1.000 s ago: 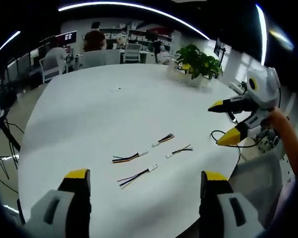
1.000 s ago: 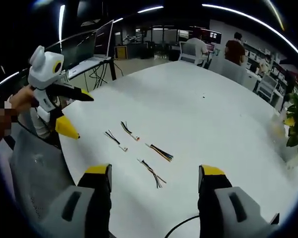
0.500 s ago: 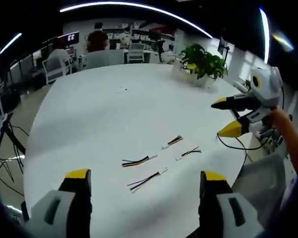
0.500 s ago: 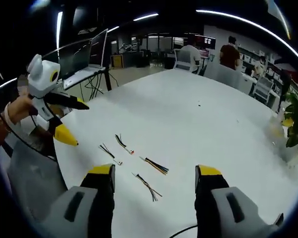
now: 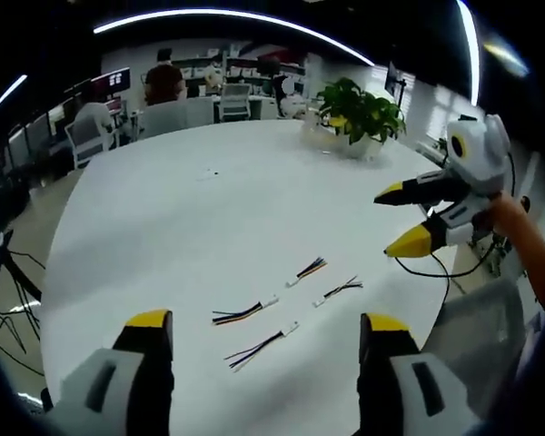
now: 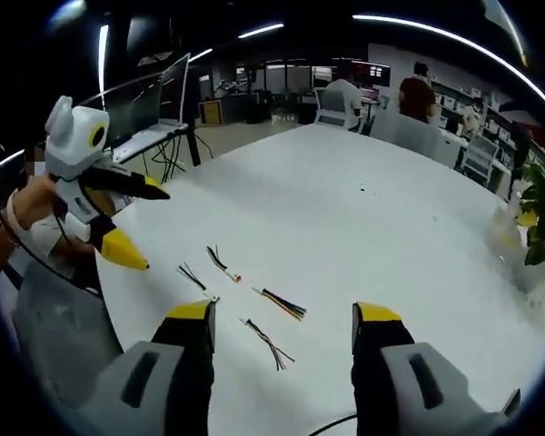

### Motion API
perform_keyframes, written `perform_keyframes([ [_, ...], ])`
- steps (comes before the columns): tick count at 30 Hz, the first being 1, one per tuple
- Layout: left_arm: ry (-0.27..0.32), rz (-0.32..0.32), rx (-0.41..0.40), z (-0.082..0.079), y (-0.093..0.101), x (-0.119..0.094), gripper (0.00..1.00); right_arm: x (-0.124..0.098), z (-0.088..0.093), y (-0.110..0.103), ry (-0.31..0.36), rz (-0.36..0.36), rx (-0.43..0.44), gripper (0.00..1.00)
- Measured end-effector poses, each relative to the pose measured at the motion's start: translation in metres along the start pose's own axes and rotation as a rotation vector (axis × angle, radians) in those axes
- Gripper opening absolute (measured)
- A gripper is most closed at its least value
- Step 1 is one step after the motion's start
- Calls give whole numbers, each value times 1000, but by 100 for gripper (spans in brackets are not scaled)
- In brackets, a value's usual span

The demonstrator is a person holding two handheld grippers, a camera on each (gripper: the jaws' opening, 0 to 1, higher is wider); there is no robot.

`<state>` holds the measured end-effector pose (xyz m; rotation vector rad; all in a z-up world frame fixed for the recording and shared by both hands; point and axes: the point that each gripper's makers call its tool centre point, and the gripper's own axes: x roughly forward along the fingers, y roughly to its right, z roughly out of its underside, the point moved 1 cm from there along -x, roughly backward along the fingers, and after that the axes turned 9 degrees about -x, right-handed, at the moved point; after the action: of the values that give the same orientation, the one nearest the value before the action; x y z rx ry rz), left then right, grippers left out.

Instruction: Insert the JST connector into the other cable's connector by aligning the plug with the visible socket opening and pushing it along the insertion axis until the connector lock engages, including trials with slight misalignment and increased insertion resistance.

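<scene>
— How are the grippers held?
— The left gripper [image 5: 263,329] and right gripper [image 6: 282,320] are held wide open, empty.
— And the cables?
— Four short connector cables [image 5: 286,293] are laid loose on the white table [image 5: 182,209], near each other.

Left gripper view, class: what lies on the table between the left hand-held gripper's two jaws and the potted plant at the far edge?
Four short connector cables lie there on the white table; beyond them the tabletop runs bare to the potted plant.
</scene>
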<state>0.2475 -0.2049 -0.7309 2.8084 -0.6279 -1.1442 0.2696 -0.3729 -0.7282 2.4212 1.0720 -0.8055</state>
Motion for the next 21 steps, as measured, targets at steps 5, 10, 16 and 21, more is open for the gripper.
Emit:
perform_keyframes([
  [5, 1, 1, -4, -2, -1, 2, 78, 2, -3, -2, 12, -1, -16, 56],
  [10, -2, -2, 2, -2, -2, 3, 76, 3, -6, -2, 19, -14, -28, 54],
  [16, -7, 0, -3, -2, -3, 8, 74, 5, -6, 0, 10, -10, -53, 53],
  [21, -18, 0, 5, -1, -3, 11, 73, 7, -10, -3, 39, -31, -76, 46],
])
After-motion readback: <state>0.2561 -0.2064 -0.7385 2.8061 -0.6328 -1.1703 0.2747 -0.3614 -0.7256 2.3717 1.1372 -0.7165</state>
